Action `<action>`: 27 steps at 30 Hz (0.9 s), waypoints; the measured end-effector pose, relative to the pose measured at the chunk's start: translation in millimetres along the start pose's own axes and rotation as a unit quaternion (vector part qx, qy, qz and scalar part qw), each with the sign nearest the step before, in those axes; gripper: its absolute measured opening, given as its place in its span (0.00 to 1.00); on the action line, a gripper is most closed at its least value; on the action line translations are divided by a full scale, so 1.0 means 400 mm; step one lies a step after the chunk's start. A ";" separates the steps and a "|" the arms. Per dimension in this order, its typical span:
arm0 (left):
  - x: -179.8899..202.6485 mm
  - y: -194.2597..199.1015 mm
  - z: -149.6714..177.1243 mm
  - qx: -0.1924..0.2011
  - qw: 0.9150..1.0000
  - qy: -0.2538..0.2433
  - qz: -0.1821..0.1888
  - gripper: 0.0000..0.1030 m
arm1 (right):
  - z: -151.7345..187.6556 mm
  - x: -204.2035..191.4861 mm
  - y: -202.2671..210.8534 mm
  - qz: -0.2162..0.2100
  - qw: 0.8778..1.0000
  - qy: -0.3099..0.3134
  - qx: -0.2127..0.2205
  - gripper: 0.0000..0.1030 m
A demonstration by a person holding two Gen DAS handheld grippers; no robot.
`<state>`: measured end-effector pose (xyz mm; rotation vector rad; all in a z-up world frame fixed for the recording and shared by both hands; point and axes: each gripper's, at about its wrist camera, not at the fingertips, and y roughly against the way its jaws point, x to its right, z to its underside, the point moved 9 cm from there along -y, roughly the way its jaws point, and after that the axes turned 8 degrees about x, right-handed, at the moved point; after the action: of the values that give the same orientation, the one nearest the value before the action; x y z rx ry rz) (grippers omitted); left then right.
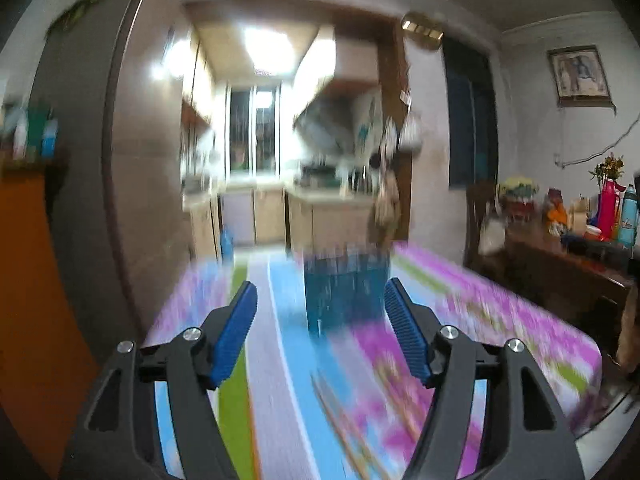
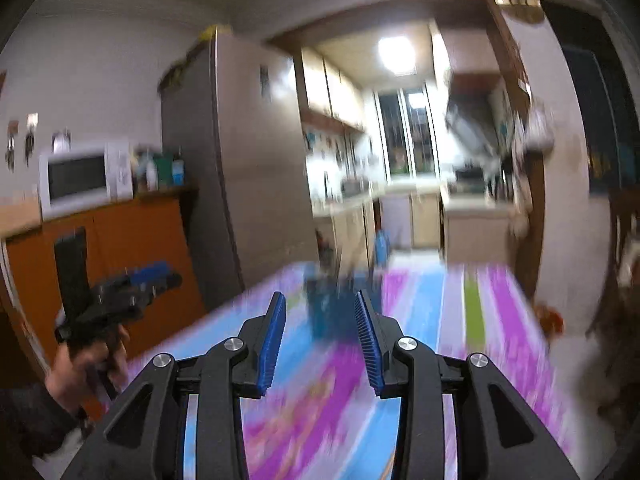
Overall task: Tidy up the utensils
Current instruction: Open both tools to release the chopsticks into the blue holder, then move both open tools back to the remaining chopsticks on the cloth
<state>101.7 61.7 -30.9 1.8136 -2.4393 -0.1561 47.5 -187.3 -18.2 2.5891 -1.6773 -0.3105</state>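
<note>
Blue ribbed pads line the black fingers of both hand-held grippers, and both views are heavily smeared by motion. From its own camera the left gripper (image 1: 321, 320) points forward and slightly down over a table (image 1: 540, 344) covered in a striped cloth of pink, light blue, white and green; its jaws stand wide apart with nothing between the pads, released. The right wrist view also shows that left gripper (image 2: 158, 272) from the side at the left edge, held pistol-fashion in a person's hand (image 2: 86, 364) with a dark sleeve below it, its fingers aimed level toward the table. The right gripper (image 2: 320, 320) likewise points ahead and a little downward, its jaws parted more narrowly and likewise gripping nothing. A dark blue utensil holder (image 1: 346, 288) stands upright on the cloth toward the far end of the table, ahead of both grippers and clear of their pads; its long axis looks vertical, though blur hides its detail and any contents. Thin brownish sticks (image 1: 340, 412), possibly chopsticks, lie on the cloth near the left gripper, running diagonally away from the camera. No writing is readable anywhere.
</note>
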 end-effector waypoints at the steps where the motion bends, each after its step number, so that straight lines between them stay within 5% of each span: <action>1: 0.002 0.016 0.066 -0.021 1.000 0.006 -0.001 0.62 | 0.085 -0.014 0.005 0.001 1.000 -0.014 -0.026 0.36; 5: 0.027 0.067 0.291 -0.090 0.996 0.028 0.001 0.61 | 0.295 -0.088 0.020 0.004 0.997 -0.011 -0.080 0.34; 8: 0.069 0.093 0.365 -0.110 0.994 0.018 0.014 0.61 | 0.368 -0.129 0.015 0.007 0.996 0.009 -0.094 0.31; 27: 0.134 0.079 0.427 -0.105 0.994 -0.027 0.016 0.32 | 0.450 -0.139 -0.033 0.048 0.993 0.023 -0.105 0.13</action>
<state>32.4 23.6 -194.8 1.7026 -2.3812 -0.4463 3.4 -118.1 -188.2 2.3394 -1.6506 -0.3965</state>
